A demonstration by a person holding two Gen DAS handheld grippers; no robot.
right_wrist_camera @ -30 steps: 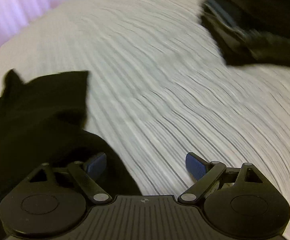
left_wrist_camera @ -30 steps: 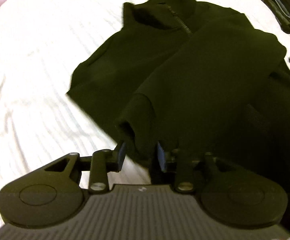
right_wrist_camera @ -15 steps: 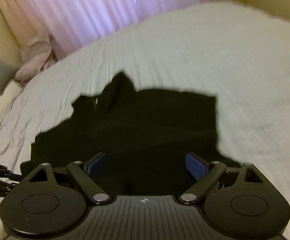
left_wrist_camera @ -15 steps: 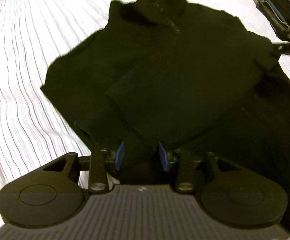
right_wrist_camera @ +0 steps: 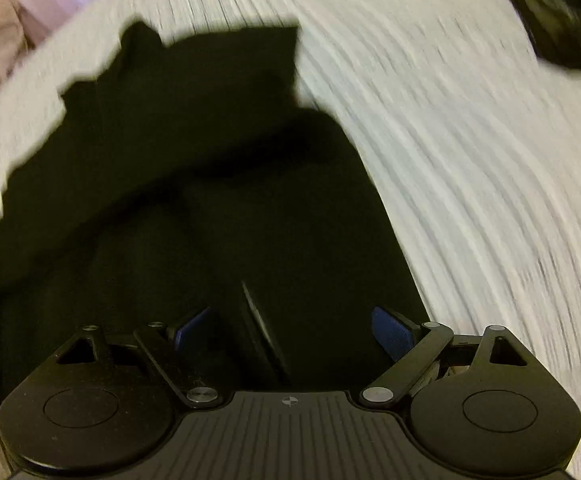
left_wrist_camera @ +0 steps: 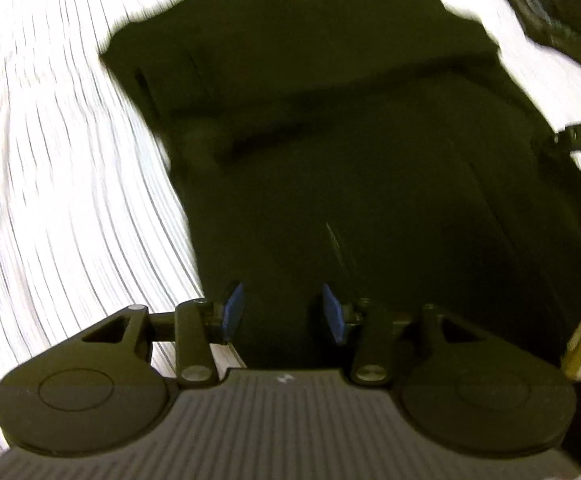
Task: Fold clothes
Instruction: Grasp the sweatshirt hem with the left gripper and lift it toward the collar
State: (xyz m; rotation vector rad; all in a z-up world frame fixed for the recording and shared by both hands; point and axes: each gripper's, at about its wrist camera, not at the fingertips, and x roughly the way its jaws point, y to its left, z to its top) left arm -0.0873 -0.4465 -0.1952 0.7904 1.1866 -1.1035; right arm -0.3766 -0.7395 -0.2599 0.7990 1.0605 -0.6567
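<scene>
We see the black fleece jacket (left_wrist_camera: 350,152) lying flat on the white striped bed (left_wrist_camera: 50,160). Our left gripper (left_wrist_camera: 282,312) hangs over its hem, fingers opening, pressing nothing. Our right gripper (right_wrist_camera: 294,330) is spread wide above the fleece, empty.

Matt black fleecy cloth jacket (left_wrist_camera: 350,152), white ribbed cloth bedcover (left_wrist_camera: 50,200), matt black plastic tool (left_wrist_camera: 282,312)

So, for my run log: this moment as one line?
step: folding | fleece: on bed | left hand-held gripper: opening, empty | right hand-held gripper: open
</scene>
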